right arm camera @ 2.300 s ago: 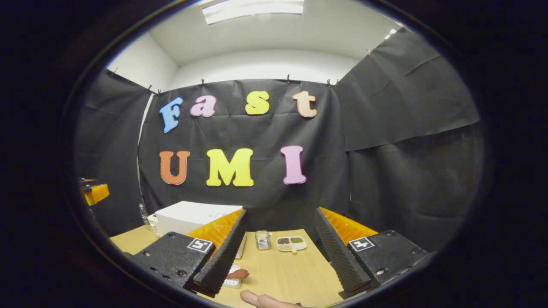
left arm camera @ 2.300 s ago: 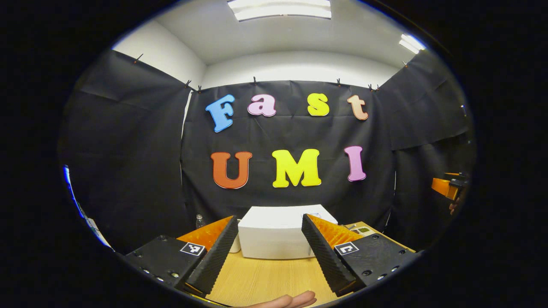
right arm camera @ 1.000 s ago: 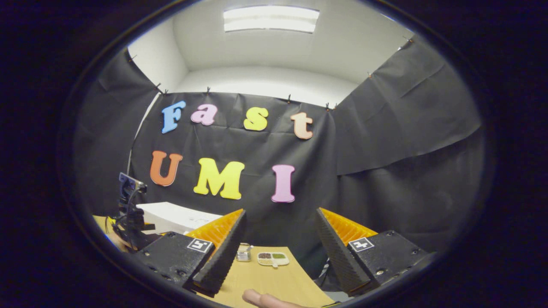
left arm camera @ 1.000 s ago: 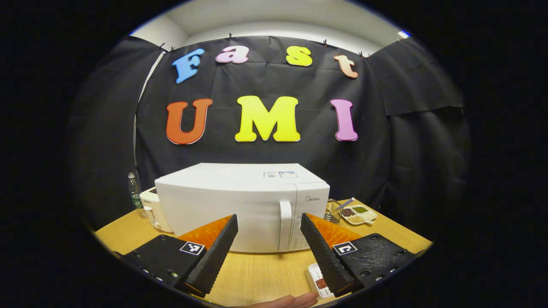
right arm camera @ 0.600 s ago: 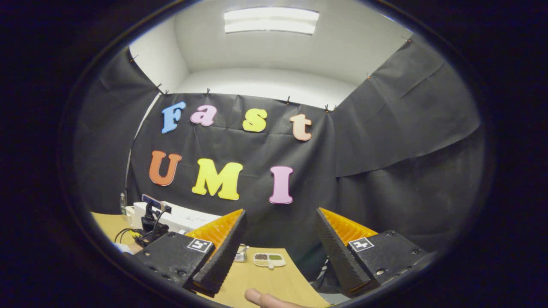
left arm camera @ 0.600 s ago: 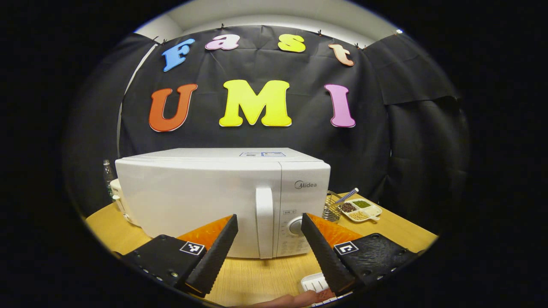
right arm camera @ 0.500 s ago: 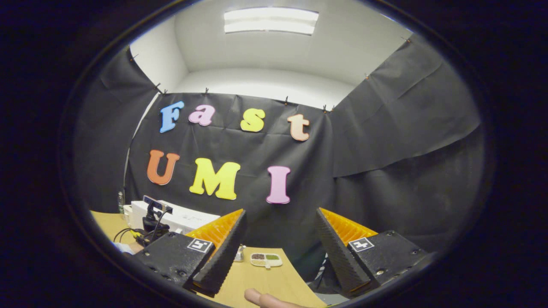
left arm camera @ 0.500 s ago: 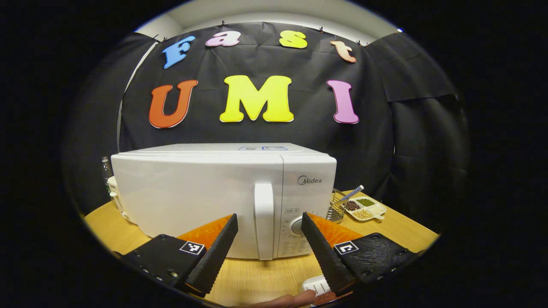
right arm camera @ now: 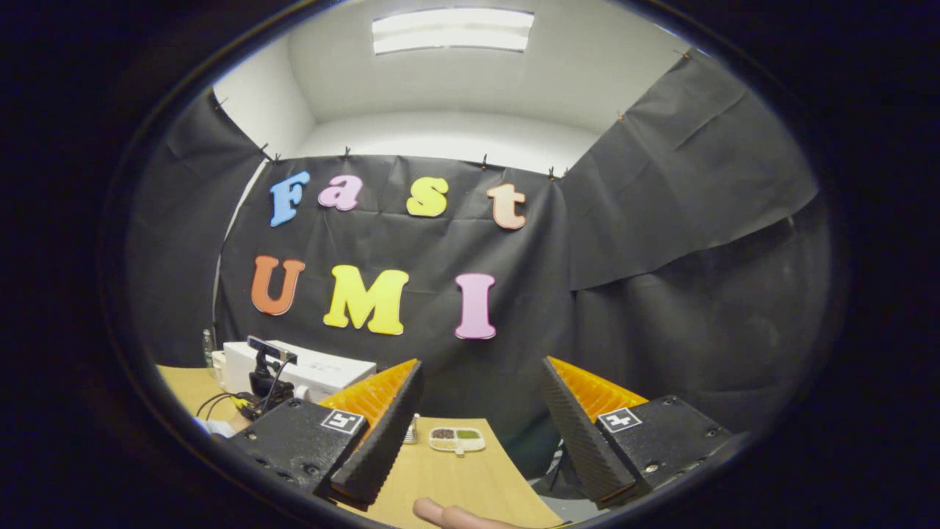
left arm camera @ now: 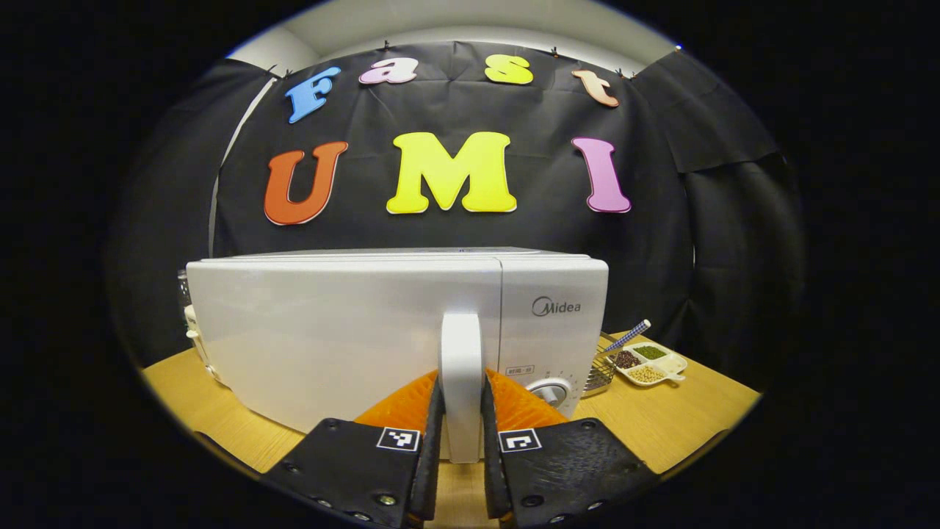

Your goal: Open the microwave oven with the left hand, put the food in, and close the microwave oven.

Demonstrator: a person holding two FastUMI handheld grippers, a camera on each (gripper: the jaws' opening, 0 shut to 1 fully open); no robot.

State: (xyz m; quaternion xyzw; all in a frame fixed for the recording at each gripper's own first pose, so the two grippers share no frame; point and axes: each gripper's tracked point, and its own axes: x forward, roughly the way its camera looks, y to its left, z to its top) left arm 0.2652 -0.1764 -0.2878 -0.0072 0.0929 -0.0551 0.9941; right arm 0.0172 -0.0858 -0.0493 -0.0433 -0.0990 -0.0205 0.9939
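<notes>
Handle point(left arm camera: 461, 382) of microwave point(left arm camera: 345, 330) clamped between left gripper point(left arm camera: 461, 470) fingers.

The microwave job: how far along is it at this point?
Just starting. The left gripper has its fingers closed on the handle of the microwave, whose door looks shut. The right gripper hangs open, holding nothing. Left: pull the door open, put the food in, close it.

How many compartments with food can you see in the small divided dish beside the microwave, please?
3 in the dish: dark filling on the left, green at the back, pale at the front. It sits right of the microwave.
</notes>
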